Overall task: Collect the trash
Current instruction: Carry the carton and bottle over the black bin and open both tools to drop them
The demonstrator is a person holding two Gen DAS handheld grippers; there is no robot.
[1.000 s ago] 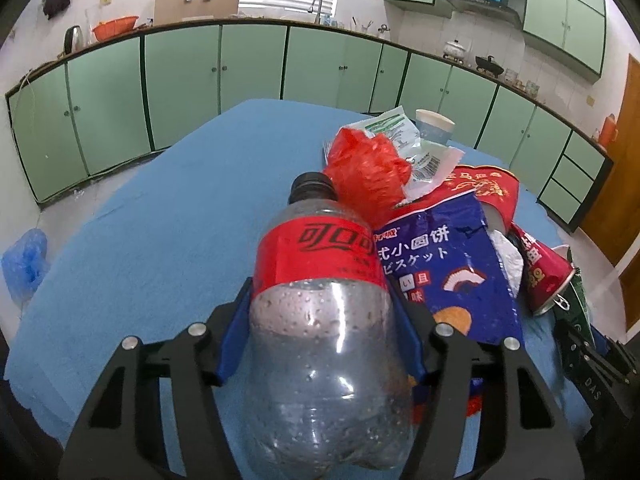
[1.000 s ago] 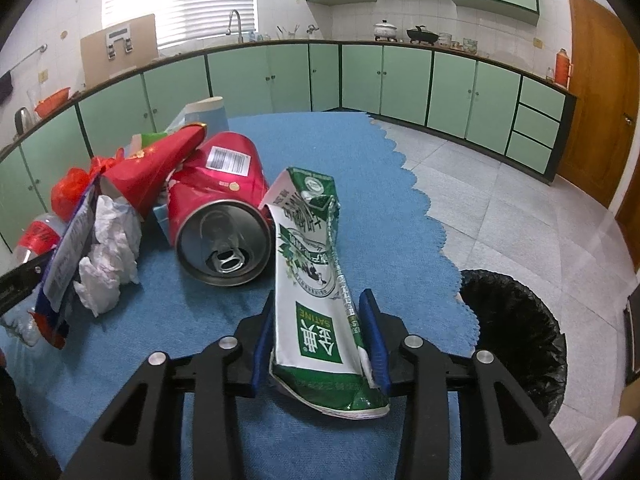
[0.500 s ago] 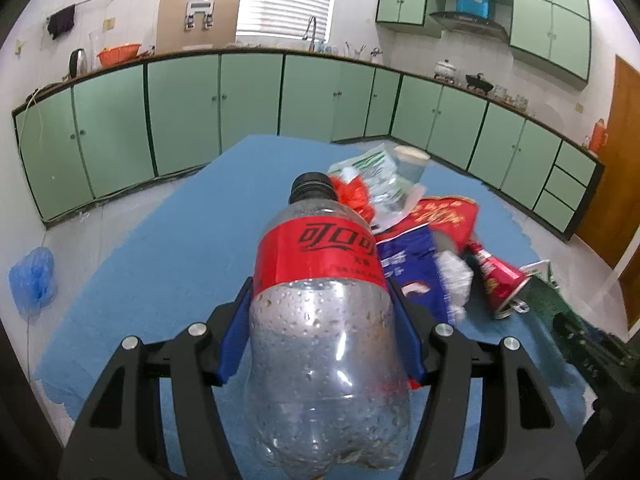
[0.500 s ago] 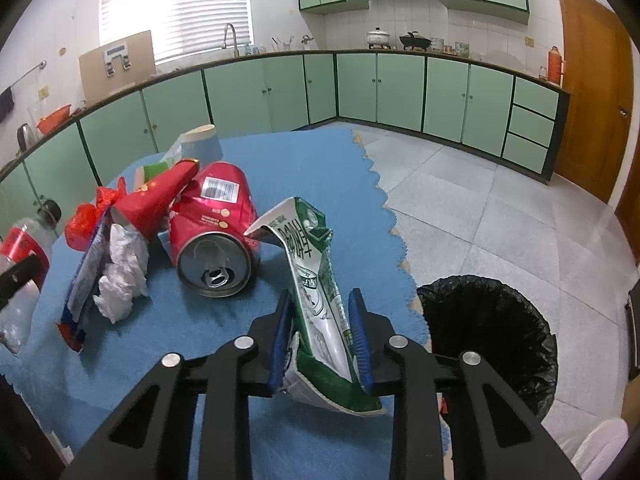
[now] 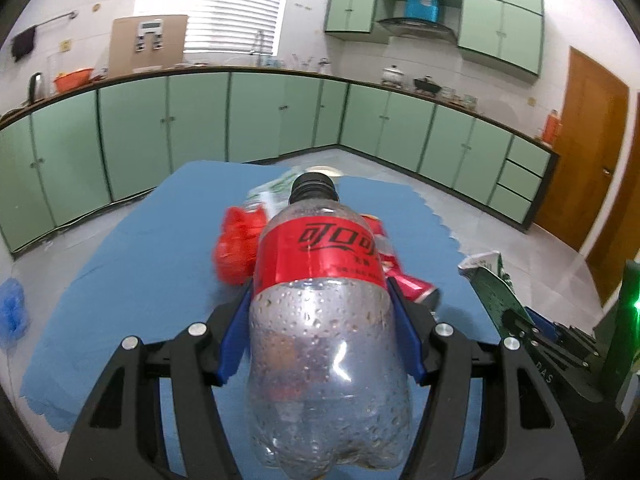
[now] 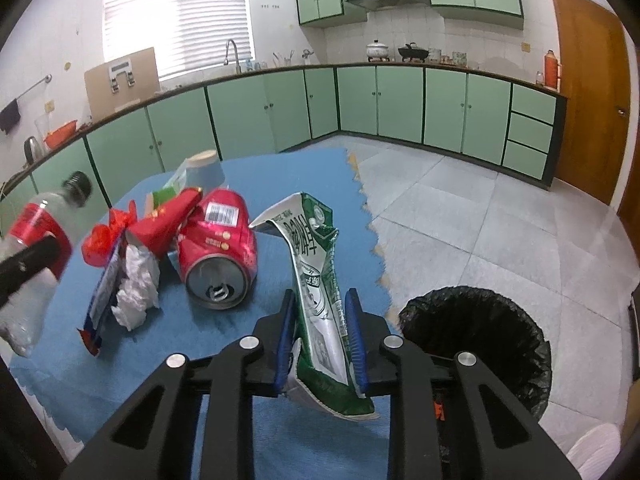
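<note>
My left gripper [image 5: 320, 320] is shut on a clear plastic cola bottle [image 5: 320, 320] with a red label and black cap, held up above the blue table [image 5: 140, 248]. The bottle also shows at the left of the right wrist view [image 6: 36, 232]. My right gripper [image 6: 320, 336] is shut on a flattened green and white milk carton [image 6: 320, 280], lifted above the table's right edge. A bin with a black liner [image 6: 480, 332] stands on the floor just right of it. A red can [image 6: 218, 248], a red cone wrapper [image 6: 168, 224], crumpled tissue [image 6: 136, 284] and a blue snack bag [image 6: 104, 292] lie on the table.
A paper cup [image 6: 206, 168] and a red plastic bag [image 5: 236, 248] lie at the far side of the trash pile. Green kitchen cabinets [image 6: 360, 104] line the walls. A wooden door [image 6: 588, 92] is at the right. A blue bag [image 5: 12, 312] lies on the floor at left.
Both grippers have risen from the table with their loads. The bottle has swung right, over the trash pile. The carton has lifted and tilted, and the bin now sits closer.
</note>
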